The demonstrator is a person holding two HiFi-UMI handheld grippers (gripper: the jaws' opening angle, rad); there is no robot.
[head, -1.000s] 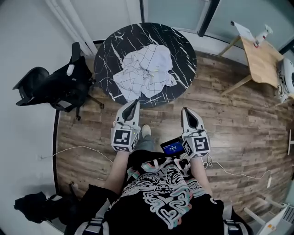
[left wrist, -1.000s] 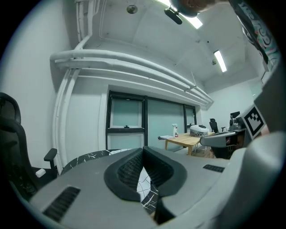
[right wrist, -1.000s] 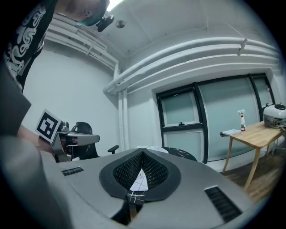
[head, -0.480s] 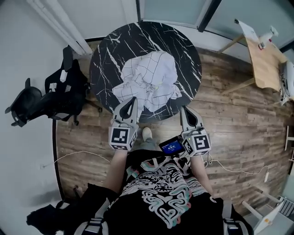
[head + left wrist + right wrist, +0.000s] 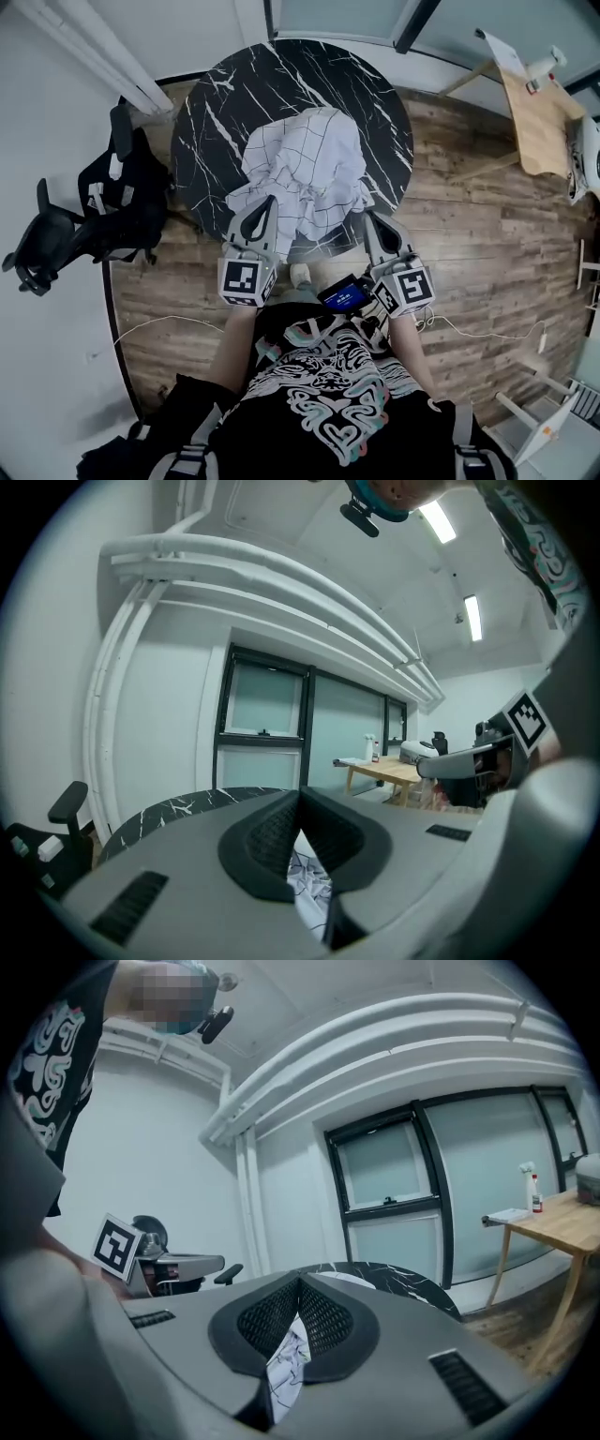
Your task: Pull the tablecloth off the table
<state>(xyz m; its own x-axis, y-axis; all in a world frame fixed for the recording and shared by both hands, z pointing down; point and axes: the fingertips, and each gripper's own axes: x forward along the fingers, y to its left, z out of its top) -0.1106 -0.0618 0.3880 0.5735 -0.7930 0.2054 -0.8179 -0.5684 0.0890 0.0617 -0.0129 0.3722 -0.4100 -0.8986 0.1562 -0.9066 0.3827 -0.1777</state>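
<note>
The white grid-lined tablecloth (image 5: 305, 164) lies bunched on the round marble table (image 5: 281, 75), heaped toward its near edge. By our reckoning, none of it has been pulled off yet. Our left gripper (image 5: 269, 202) and right gripper (image 5: 369, 217) flank its near hem, both pinched together on nothing, so grabbing comes first.

In the head view the tips of the left tongs (image 5: 270, 201) and the right tongs (image 5: 371, 217) cover the near border of the tablecloth (image 5: 305, 169), so I cannot tell if they touch it. The crumpled tablecloth hides the middle of the tabletop (image 5: 281, 80). In each gripper view the tongs, pressed together, hide nearly all the tablecloth. The wooden table (image 5: 536, 122) at the far right is cut by the picture's edge.
</note>
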